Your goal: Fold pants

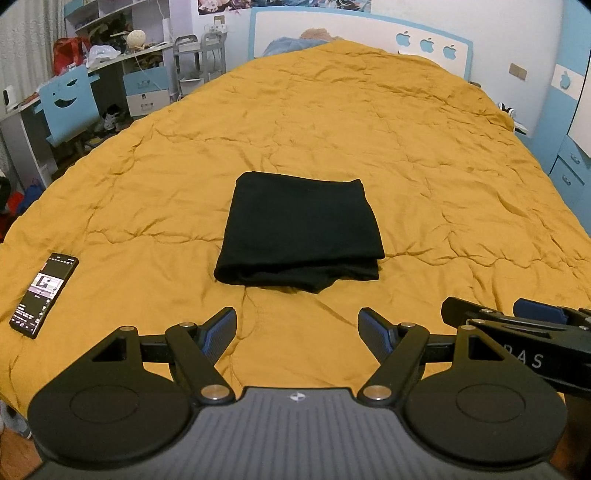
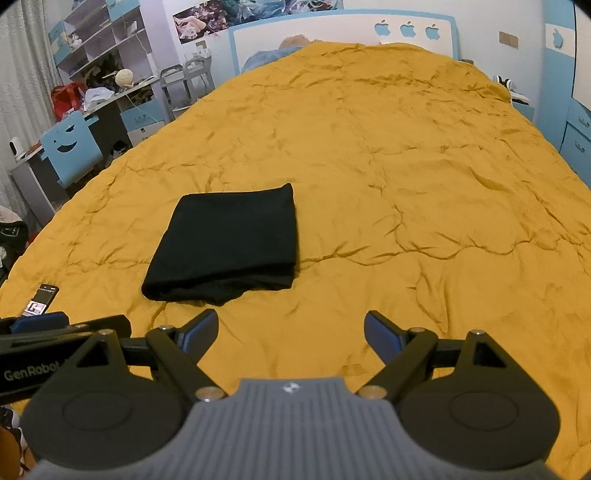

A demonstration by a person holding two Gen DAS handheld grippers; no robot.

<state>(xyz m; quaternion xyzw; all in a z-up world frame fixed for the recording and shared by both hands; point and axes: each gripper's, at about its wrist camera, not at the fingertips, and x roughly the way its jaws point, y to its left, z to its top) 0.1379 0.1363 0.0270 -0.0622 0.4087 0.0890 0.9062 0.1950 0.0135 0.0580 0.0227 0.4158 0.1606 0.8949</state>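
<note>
Lying folded mid-quilt, black pants [image 1: 299,230], wide bare quilt [image 1: 424,155] around; phone [image 1: 43,293] near left edge

You are looking at plain black pants [image 1: 301,229] lying on a mustard-yellow quilt [image 1: 406,147] that is showing darker crease lines all over, with a black phone [image 1: 44,293] glowing white and grey on its screen. Your left gripper [image 1: 297,330] and right gripper [image 2: 291,334] are showing black arms, blue pads and a ribbed grey body. Behind, a white headboard [image 1: 332,26] is carrying a light blue border and three blue apple shapes, and a light blue chair [image 1: 68,101] is wearing a cut-out smiling face.
</note>
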